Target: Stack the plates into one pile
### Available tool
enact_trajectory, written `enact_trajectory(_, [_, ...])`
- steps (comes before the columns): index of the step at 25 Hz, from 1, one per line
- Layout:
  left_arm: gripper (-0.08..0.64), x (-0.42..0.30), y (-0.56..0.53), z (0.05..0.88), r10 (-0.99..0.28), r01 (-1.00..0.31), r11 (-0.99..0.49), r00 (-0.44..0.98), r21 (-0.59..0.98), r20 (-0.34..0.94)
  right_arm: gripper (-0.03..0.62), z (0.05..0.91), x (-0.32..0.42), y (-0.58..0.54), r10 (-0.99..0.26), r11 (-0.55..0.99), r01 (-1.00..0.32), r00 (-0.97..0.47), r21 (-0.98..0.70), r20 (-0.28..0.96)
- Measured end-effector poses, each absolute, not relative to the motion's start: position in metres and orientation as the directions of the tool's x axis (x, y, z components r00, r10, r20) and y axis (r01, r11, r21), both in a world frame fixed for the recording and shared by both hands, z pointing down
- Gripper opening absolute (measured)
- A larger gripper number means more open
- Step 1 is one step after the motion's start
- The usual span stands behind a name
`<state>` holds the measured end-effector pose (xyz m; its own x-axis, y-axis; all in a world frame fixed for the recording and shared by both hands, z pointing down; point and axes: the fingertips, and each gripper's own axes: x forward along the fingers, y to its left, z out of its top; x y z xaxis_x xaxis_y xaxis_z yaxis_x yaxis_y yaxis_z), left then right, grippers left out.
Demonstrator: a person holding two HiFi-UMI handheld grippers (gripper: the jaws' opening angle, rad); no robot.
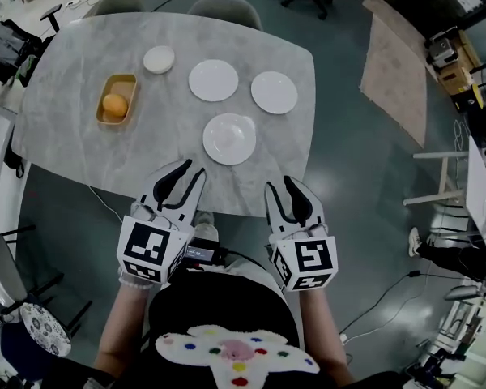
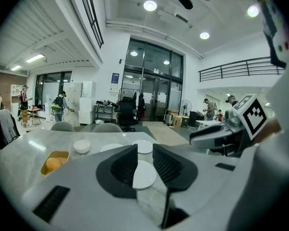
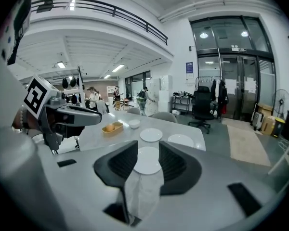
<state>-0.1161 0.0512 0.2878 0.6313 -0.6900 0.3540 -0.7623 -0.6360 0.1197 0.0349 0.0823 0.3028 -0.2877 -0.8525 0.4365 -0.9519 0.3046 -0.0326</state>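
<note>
Three plates and zero stacking so far, so I'd call this the very start. Using the near plate (image 1: 229, 138) as my reference: it sits alone toward the front edge of the table (image 1: 73, 136). The middle plate (image 1: 213, 80) is behind it and a hair to the left, and the right plate (image 1: 274, 92) is behind it to the right, all three apart from each other. A small bowl (image 1: 159, 59) and a yellow tray (image 1: 123, 83) with an orange (image 1: 115, 104) are off behind-left of it, not part of the job I guess. The left gripper (image 1: 193, 169) has its jaws apart with nothing in them, and the right gripper (image 1: 279, 184) is the same, open and empty. In both gripper views the near plate shows through the gap, but it's out ahead on the table, no contact. Key bit for the next move: the near plate lies ahead and between the two grippers, and the left one looks slightly closer to it. Plates are round, so approach angle barely matters, I just need a rim
</note>
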Motion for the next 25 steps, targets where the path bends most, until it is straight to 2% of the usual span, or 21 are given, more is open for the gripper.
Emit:
enact_trajectory(14, [0.097,-0.133,0.002,0.309,-0.639,-0.729,-0.666,0.668,0.160,0.382,0.129,0.317,0.012,0.037,-0.840,0.288,-0.957,-0.264,-0.022,0.473])
enact_trajectory(25, [0.097,-0.129,0.003,0.349,-0.592,-0.735,-0.617,0.669,0.282,0.449,0.130,0.338,0.008,0.020,-0.822,0.327,-0.943,-0.314,-0.057,0.474])
